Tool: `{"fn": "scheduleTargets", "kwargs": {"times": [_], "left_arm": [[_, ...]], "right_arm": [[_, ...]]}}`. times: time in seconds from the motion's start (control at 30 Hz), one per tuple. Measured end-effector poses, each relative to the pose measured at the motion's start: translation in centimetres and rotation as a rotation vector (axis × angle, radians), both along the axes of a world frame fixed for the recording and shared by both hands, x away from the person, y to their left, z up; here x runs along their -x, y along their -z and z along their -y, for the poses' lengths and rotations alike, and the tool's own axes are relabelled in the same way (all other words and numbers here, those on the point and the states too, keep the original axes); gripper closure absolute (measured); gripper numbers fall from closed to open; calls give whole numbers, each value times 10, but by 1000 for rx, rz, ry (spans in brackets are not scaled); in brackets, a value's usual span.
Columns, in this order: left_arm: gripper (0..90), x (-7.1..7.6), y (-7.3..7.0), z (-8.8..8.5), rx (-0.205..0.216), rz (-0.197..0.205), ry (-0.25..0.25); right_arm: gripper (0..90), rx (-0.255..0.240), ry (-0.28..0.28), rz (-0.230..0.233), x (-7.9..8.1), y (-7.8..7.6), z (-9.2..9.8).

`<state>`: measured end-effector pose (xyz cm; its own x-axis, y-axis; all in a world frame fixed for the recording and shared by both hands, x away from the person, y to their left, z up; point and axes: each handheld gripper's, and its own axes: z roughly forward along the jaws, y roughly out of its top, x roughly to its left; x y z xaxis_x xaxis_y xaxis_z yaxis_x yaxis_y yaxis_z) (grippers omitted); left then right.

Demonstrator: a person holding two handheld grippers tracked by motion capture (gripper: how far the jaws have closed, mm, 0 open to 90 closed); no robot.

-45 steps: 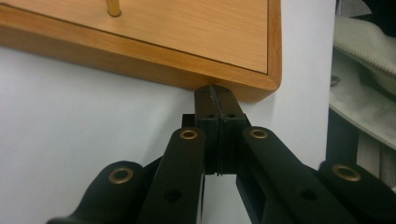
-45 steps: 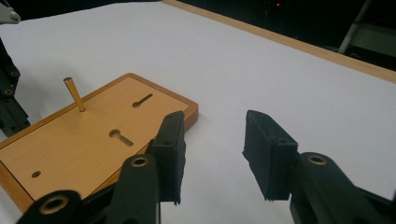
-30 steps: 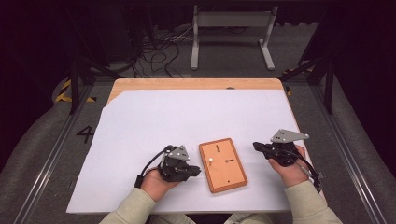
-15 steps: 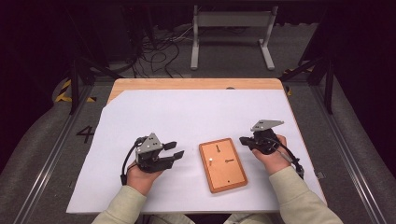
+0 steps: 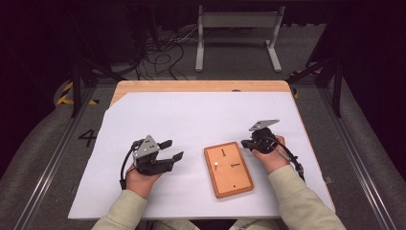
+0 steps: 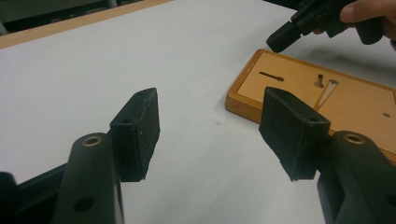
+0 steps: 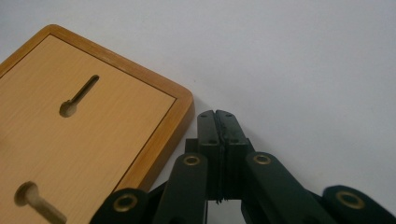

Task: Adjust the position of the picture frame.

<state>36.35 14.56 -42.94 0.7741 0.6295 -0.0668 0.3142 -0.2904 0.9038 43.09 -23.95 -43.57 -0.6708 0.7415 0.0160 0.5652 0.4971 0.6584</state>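
Board (image 5: 228, 168) lying flat on the worktop (image 5: 191, 115) between both hands, pegs (image 6: 325, 93) up. Left gripper (image 5: 171, 150) just been spreading its jaws, nothing between, likely readying to steady it. Right gripper (image 5: 245, 143) nosing the far corner, jaws pressed together, probably to nudge.

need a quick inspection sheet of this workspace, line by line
surface: white sheet over a wooden table, flat.
job's things: wooden board lies flat between the hands, with keyhole slots and a small metal pin standing in it.
clutter: nothing seen on the sheet.
grippers: left gripper has just been opening, nothing between its jaws, clear of the board; right gripper shut and empty, tip by the board's far right corner.
cables: one trails from each gripper; a tangle on the floor beyond the table.
surroundings: grey metal stand, floor rails, a 4 marked on the floor.
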Motion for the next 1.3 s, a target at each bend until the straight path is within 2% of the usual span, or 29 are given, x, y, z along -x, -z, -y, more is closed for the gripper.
{"fn": "scheduleTargets", "kwargs": {"times": [0.17,0.23,0.27,0.43,0.53,0.8,1.03,1.2,1.3], "left_arm": [[380,0,0,0,1,-3,4],[379,0,0,0,0,-3,5],[379,0,0,0,2,-4,5],[379,-1,1,2,0,-8,8],[379,-1,1,2,3,-19,11],[380,-2,1,1,0,-18,11],[380,-2,3,0,-4,-26,17],[380,-1,2,-2,-1,-21,17],[380,-1,3,-3,-3,-25,12]], "right_arm": [[900,10,-19,-18,-5,4,-8],[900,47,-17,-9,-5,4,-13],[900,50,-18,-6,-5,4,-14],[900,15,-35,-4,-7,1,-18],[900,24,-58,3,-8,0,-29],[900,28,-107,3,-11,0,-56],[900,29,-190,-1,-7,1,-85],[894,16,-194,21,-5,-3,-83],[900,-25,-192,51,6,-14,-76]]}}
